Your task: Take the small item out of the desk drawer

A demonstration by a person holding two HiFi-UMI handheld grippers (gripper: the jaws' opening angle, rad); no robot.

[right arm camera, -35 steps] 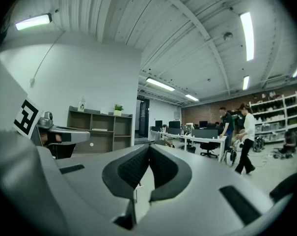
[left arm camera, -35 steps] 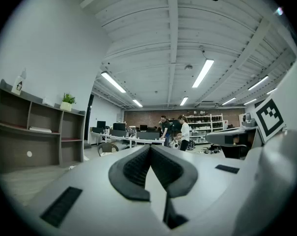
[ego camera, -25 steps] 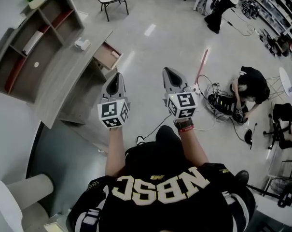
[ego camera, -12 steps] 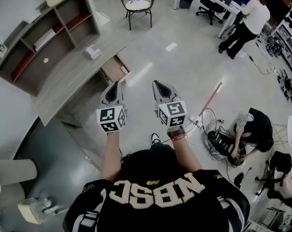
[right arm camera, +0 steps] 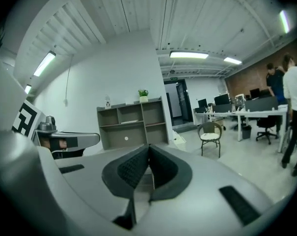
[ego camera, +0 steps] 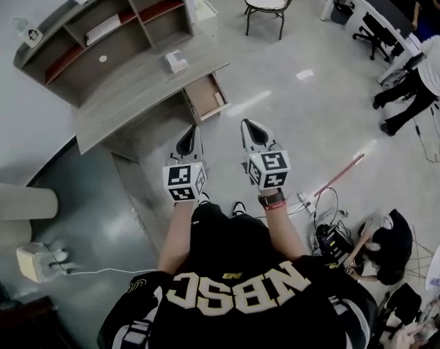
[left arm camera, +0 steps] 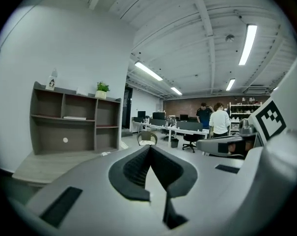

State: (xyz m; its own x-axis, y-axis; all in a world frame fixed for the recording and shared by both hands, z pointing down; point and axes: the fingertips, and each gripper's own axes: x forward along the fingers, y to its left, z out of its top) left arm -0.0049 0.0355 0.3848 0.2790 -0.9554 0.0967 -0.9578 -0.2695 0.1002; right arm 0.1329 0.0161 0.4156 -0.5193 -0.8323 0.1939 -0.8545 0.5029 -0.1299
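Since a second ago the desk (ego camera: 132,97) has swung from 10 o'clock in the head view round to 11, and its open drawer (ego camera: 205,93) now sits at about 12 o'clock from the left gripper (ego camera: 193,132), much nearer the tip than before. The chair (ego camera: 265,2) has slid from the top left to about 12 o'clock at the top edge. Both grippers have kept side by side in front of the person.

The left gripper's jaws are pressed together with nothing between them. The right gripper (ego camera: 252,128) is the same: pads meeting at the tip, nothing pinched. Both point up the head view, the left toward the drawer, the right at bare floor to the drawer's 3 o'clock. Neither touches the desk or the drawer.

The drawer stands pulled out from the desk's end nearest the chair. Its inside looks tan; the small item cannot be made out in it from here.

A small box (ego camera: 176,62) lies on the desktop at 11 o'clock from the drawer. A shelf (ego camera: 110,38) stands behind the desk against the wall. A red stick (ego camera: 341,174) lies on the floor at 3 o'clock from the right gripper. One person (ego camera: 416,78) stands at 2 o'clock, and another (ego camera: 387,246) crouches at 4 o'clock.
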